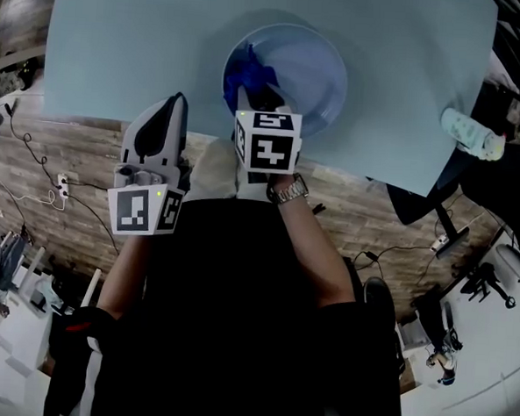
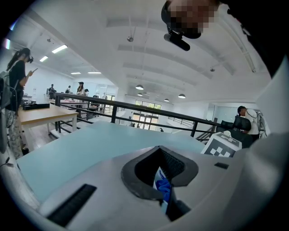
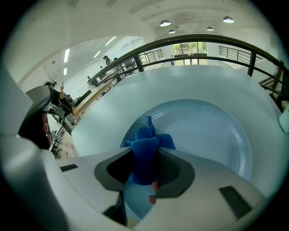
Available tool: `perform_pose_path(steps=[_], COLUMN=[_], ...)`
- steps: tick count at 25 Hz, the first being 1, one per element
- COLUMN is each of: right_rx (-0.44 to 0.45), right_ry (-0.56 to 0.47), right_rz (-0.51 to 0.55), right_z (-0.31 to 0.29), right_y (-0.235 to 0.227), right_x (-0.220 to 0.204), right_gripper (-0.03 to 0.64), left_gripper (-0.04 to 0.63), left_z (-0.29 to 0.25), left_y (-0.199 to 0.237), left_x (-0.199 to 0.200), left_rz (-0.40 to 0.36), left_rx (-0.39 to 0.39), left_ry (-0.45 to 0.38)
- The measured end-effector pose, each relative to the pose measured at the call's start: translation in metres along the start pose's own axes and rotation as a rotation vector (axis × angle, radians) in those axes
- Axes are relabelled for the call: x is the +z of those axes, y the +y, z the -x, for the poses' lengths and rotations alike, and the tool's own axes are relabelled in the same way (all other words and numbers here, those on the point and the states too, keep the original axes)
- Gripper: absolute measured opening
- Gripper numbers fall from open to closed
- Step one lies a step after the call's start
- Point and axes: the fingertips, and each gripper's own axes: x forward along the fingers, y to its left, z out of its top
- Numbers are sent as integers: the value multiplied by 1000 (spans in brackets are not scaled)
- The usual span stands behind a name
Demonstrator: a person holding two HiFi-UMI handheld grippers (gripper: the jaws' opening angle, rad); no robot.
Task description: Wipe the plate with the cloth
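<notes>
L gripper [image 1: 175, 101] sits at desk [image 1: 121, 45] edge, fingers closed, empty. R gripper [image 1: 263, 97] fingers clenched on blue cloth [image 3: 143, 155], low over plate [image 1: 314, 74], near-left side. Wipe prob. underway; most of the plate looks left to cover.

Right tongs [image 3: 146, 170] clamped on a bunched blue cloth [image 3: 145, 149]. Cloth hangs over the near left part of a pale blue plate [image 3: 216, 135]. Plate rests on a light tabletop [image 3: 104, 122].
</notes>
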Motion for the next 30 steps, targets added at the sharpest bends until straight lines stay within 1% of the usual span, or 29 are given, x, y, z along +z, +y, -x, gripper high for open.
perform_pose_path(steps=[6, 14, 23, 30], right_rx=[-8, -25, -66, -104], right_ry=[13, 22, 22, 25], right_rz=[-8, -31, -51, -77], right_z=[-1, 3, 12, 20], right_y=[1, 2, 0, -7], right_x=[-6, -18, -36, -46], right_gripper=[118, 118, 118, 118], left_gripper=[2, 2, 2, 2], left_z=[3, 5, 24, 31], left_y=[4, -2, -1, -9], left_x=[-3, -4, -3, -1], left_rz=[3, -8, -28, -42], left_rx=[-5, -55, -105, -145], left_ry=[3, 4, -8, -13])
